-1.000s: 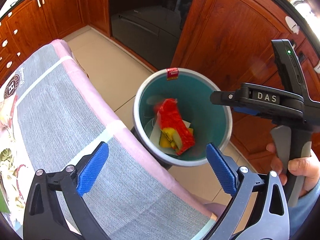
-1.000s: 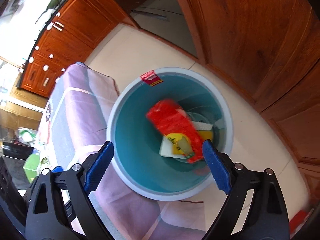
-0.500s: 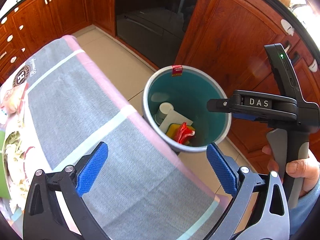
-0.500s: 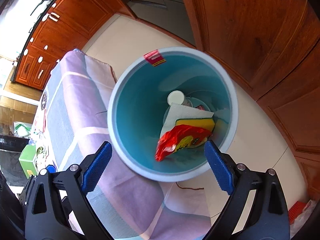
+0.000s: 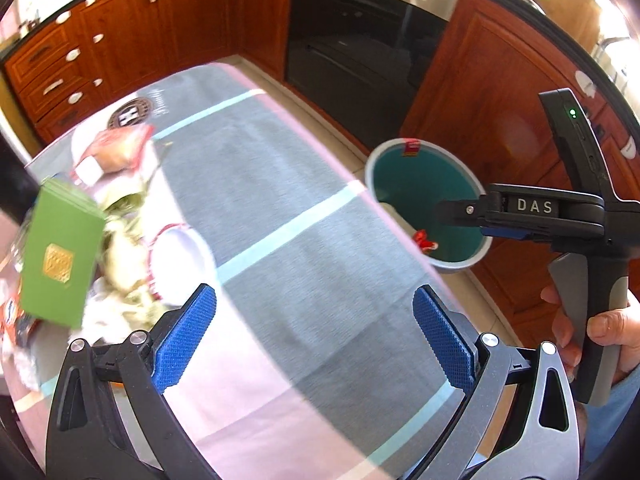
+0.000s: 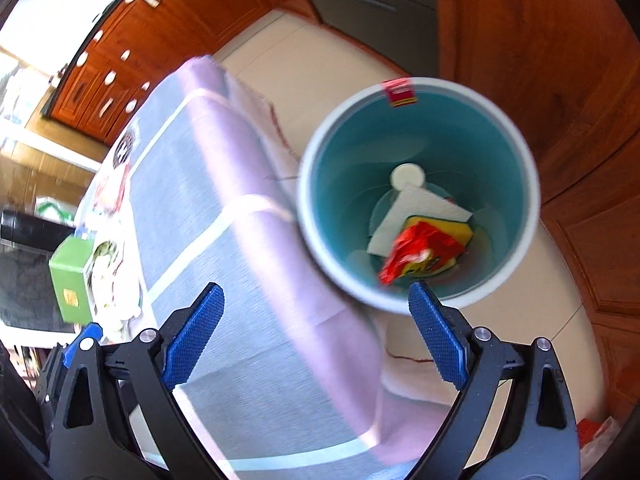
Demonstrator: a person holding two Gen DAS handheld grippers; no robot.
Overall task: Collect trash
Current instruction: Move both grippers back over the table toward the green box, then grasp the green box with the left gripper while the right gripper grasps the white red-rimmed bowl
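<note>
Both tongs have pulled back from the bin [image 6: 420, 196] — red wrapper [image 6: 416, 252] inside, tongs apart, empty.

Your way across the grey tablecloth [image 5: 280, 208] is open toward twelve o'clock; at nine o'clock a green box [image 5: 60, 256] and scattered litter [image 5: 120, 240] block it.

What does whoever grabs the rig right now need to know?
Left claw: open, holding nothing, above the grey-and-pink tablecloth.
Right claw: open, holding nothing, near the round teal trash bin on the floor.
Done: red crumpled snack wrapper lies in the bin, on a yellow sponge and white paper.
Left: green cardboard box, clear snack packet and crumpled scraps at the table's far end.
</note>
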